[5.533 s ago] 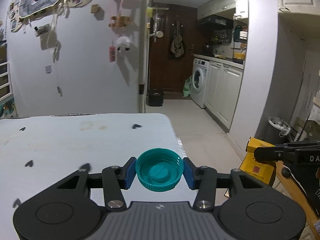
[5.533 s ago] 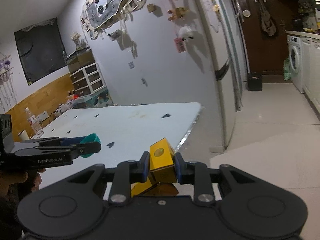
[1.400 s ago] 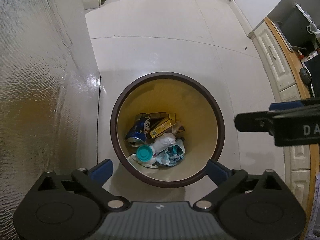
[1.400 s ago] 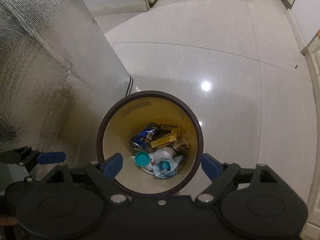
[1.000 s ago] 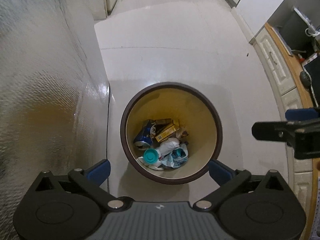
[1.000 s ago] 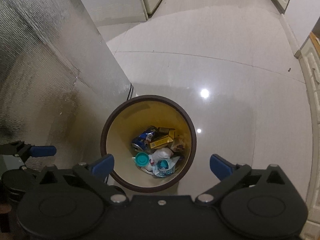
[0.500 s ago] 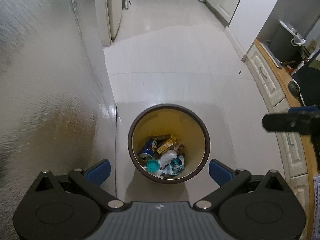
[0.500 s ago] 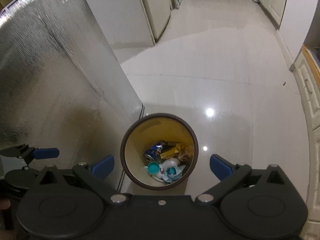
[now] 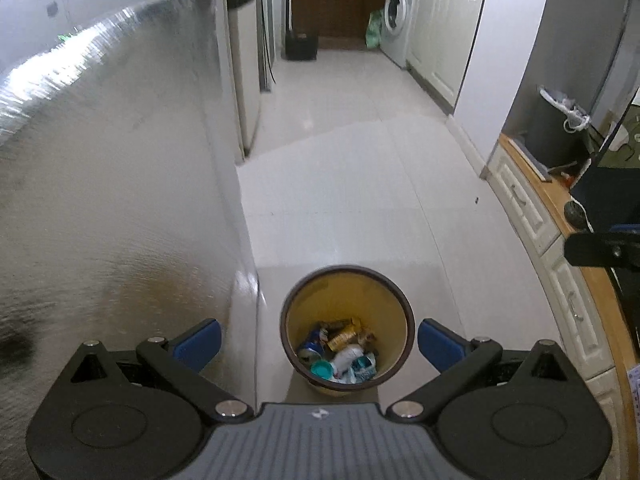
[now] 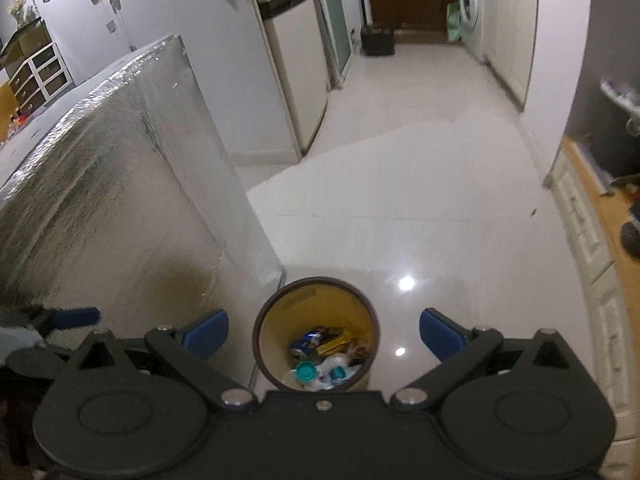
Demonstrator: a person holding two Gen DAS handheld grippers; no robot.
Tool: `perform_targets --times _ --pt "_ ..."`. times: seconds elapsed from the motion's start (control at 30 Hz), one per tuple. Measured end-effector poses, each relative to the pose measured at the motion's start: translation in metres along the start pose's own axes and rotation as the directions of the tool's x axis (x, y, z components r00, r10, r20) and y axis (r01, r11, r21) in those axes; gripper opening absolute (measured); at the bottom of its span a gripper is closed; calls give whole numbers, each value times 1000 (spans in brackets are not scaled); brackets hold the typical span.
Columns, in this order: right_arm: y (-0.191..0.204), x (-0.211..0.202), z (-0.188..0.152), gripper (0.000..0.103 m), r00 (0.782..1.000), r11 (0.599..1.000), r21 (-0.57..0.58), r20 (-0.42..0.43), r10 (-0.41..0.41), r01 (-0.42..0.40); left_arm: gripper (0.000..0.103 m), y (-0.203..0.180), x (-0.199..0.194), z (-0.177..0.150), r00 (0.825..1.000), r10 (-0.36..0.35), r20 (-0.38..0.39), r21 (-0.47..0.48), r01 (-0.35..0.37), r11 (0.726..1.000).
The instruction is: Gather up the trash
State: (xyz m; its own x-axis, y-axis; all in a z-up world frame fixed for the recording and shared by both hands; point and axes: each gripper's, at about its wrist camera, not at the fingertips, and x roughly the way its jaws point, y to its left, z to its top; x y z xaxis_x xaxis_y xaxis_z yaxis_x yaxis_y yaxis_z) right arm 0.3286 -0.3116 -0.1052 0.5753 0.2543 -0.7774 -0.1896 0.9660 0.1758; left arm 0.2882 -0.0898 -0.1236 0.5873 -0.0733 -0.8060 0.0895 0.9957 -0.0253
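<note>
A foil-covered panel (image 9: 112, 184) fills the left half of the left wrist frame, and just to its right, at the lower centre, a round bin (image 9: 346, 328) is seen on the pale tiled floor (image 9: 344, 184), with a teal cap (image 9: 322, 369), a yellow box (image 9: 345, 333), a blue can (image 9: 314, 338) and white wrappers (image 9: 347, 357) lying inside it. The left gripper (image 9: 318, 344) and the right gripper (image 10: 323, 334) are both held above the bin with their blue pads spread wide and nothing between them. Further back, a fridge (image 10: 288, 60) is seen at the upper centre, a washing machine (image 9: 396, 20) and white cupboards (image 9: 436, 36) at the upper right, and a wooden counter (image 9: 536, 184) along the right edge.
</note>
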Motion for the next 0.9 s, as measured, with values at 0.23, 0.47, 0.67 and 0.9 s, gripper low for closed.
perform_targets --times 0.23,0.47,0.67,0.9 --pt "14 -52 -28 103 995 999 -13 94 -35 37 103 -1 -44 -16 997 -7 81 14 6 1000" --pt "32 -88 -64 103 984 998 -18 168 -61 65 103 3 -78 -35 989 0 145 13 -1 1000" --pt "41 -105 -88 103 973 997 -12 218 -75 80 103 7 -99 -49 985 -23 173 15 21 1000" --pt "43 -122 -109 103 962 996 11 257 -91 91 103 3 -114 -64 981 -16 192 23 12 1000"
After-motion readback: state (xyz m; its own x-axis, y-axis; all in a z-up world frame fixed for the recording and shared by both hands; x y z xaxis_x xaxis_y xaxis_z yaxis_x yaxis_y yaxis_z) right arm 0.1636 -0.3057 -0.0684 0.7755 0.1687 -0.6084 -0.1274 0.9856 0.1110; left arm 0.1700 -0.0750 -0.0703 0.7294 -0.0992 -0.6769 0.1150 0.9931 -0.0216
